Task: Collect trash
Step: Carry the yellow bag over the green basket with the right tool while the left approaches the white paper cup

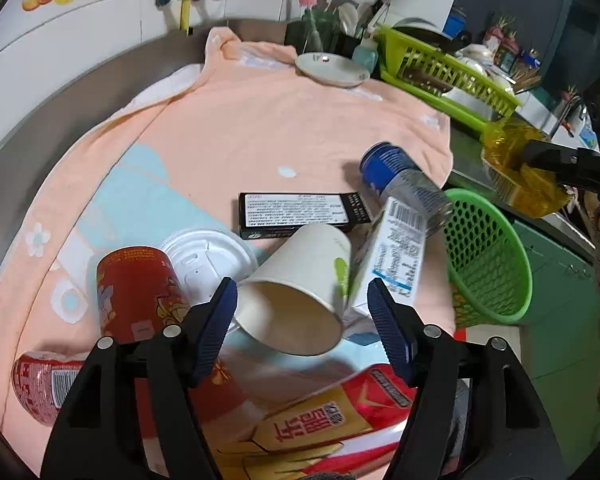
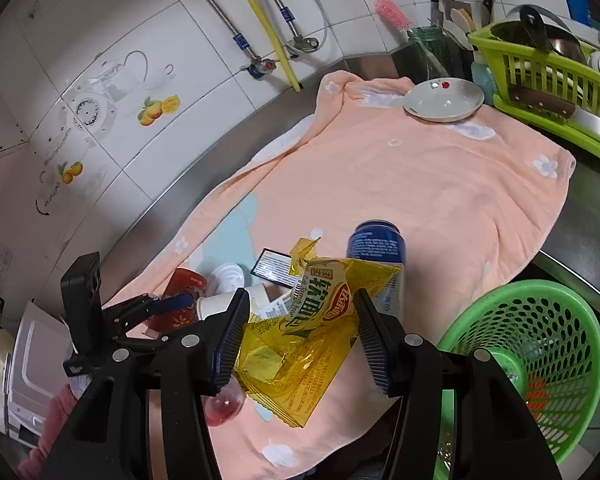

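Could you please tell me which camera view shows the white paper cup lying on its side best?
The left wrist view: the white paper cup lies right between the open left gripper fingers, its mouth facing the camera. In the right wrist view only a small part of the cup shows, behind the yellow snack bag.

red snack bag cut off below

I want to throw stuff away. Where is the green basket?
The green basket sits at the right edge of the counter, just off the pink towel, beside the right gripper holding a yellow wrapper.
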